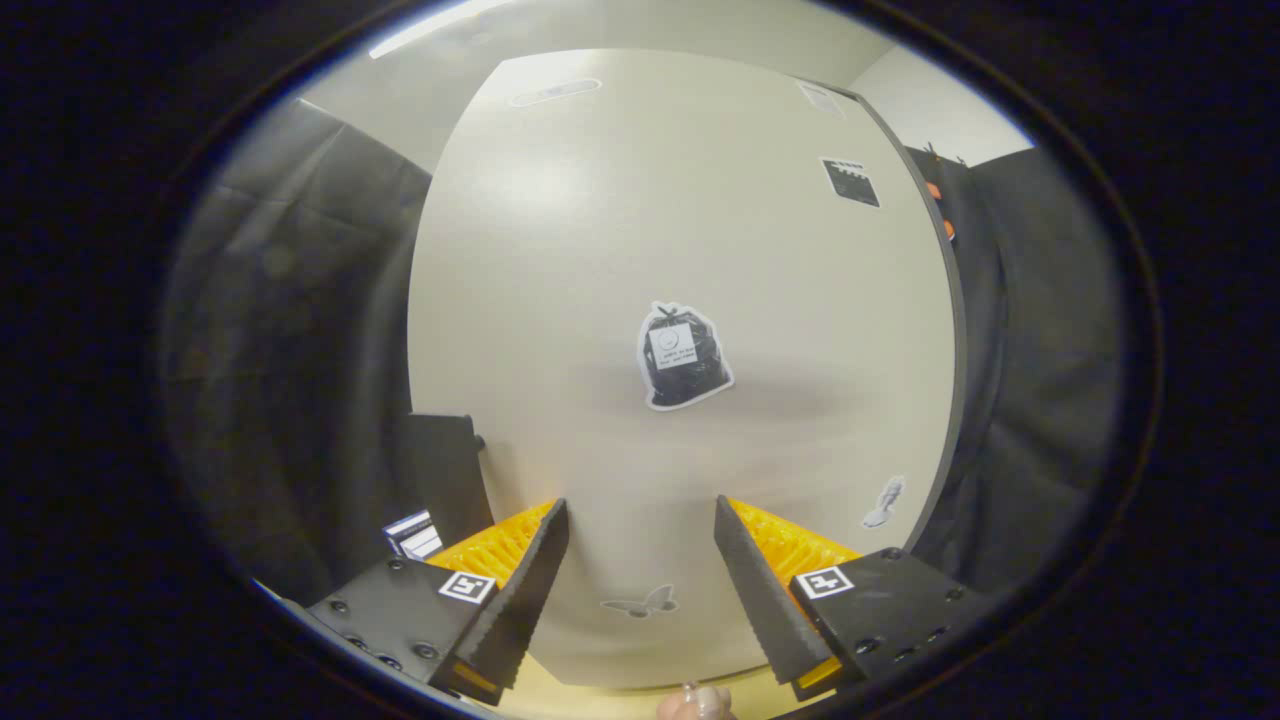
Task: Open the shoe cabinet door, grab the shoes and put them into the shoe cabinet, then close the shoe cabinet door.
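**Tool facing the cabinet door**

Our tool is released, fingers spread with nothing between them. Just ahead we see the tall pale beige shoe cabinet door, long axis upright, bearing a black bin-bag sticker.

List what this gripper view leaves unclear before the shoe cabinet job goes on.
- Shoe cabinet door: its handle is not clear, and its bottom edge is cut off near the open gripper.
- Cabinet inside: hidden behind the door.
- Bag-shaped sticker: its print is too small to read.
- Dark object beside the door: too dim to identify.
- Pale thing below the fingers: cut off, blurred.
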Motion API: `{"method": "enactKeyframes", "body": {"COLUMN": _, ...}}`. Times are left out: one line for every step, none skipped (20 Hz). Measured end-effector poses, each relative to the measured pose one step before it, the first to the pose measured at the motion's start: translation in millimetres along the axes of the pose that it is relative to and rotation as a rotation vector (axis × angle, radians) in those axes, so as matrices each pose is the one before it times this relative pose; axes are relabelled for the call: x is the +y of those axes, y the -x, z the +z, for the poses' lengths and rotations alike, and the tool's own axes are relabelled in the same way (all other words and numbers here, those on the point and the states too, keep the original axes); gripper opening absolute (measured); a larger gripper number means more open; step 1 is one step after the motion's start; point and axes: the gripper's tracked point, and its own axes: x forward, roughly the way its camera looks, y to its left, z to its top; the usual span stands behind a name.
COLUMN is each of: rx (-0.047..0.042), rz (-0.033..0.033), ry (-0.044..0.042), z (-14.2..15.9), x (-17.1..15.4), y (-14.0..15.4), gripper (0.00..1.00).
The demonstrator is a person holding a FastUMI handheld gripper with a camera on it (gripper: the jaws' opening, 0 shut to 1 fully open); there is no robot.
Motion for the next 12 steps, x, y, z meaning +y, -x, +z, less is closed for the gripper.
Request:
{"method": "enactKeyframes", "body": {"rx": -0.0018, "rz": -0.00152, "ry": -0.00651, "z": 0.85, "x": 0.29, "y": -3.91, "gripper": 0.93}}
{"method": "enactKeyframes", "body": {"rx": -0.00322, "rz": -0.00317, "ry": -0.00054, "z": 0.39, "x": 0.84, "y": -4.72, "gripper": 0.93}}
{"method": "enactKeyframes", "body": {"rx": -0.0016, "rz": -0.00558, "ry": 0.00469, "z": 0.19, "x": 0.49, "y": -3.82, "gripper": 0.93}}
{"method": "enactKeyframes", "body": {"rx": -0.00399, "rz": -0.00628, "ry": 0.00682, "z": 0.38, "x": 0.58, "y": -3.33, "gripper": 0.93}}
{"method": "enactKeyframes", "body": {"rx": -0.00536, "rz": -0.00841, "ry": 0.00583, "z": 1.2, "x": -0.11, "y": -3.32, "gripper": 0.93}}
{"method": "enactKeyframes", "body": {"rx": -0.00432, "rz": -0.00898, "ry": 0.00612, "z": -0.09, "x": -0.73, "y": -3.87, "gripper": 0.93}}
{"method": "enactKeyframes", "body": {"rx": -0.00369, "rz": -0.01044, "ry": 0.00564, "z": 0.57, "x": 0.32, "y": -2.23, "gripper": 0.93}}
{"method": "enactKeyframes", "body": {"rx": -0.00984, "rz": -0.00931, "ry": 0.00899, "z": 0.56, "x": 0.24, "y": -0.05, "gripper": 0.93}}
{"method": "enactKeyframes", "body": {"rx": 0.00038, "rz": -0.01084, "ry": 0.01039, "z": -0.46, "x": 0.08, "y": -1.27, "gripper": 0.93}}
{"method": "enactKeyframes", "body": {"rx": -0.00062, "rz": -0.01297, "ry": 0.00835, "z": -0.07, "x": -0.16, "y": -1.51, "gripper": 0.94}}
{"method": "enactKeyframes", "body": {"rx": 0.00541, "rz": -0.01002, "ry": 0.00417, "z": -0.74, "x": 0.27, "y": -0.65, "gripper": 0.94}}
{"method": "enactKeyframes", "body": {"rx": -0.01152, "rz": -0.00148, "ry": 0.00074, "z": 2.34, "x": 1.19, "y": -0.04, "gripper": 0.94}}
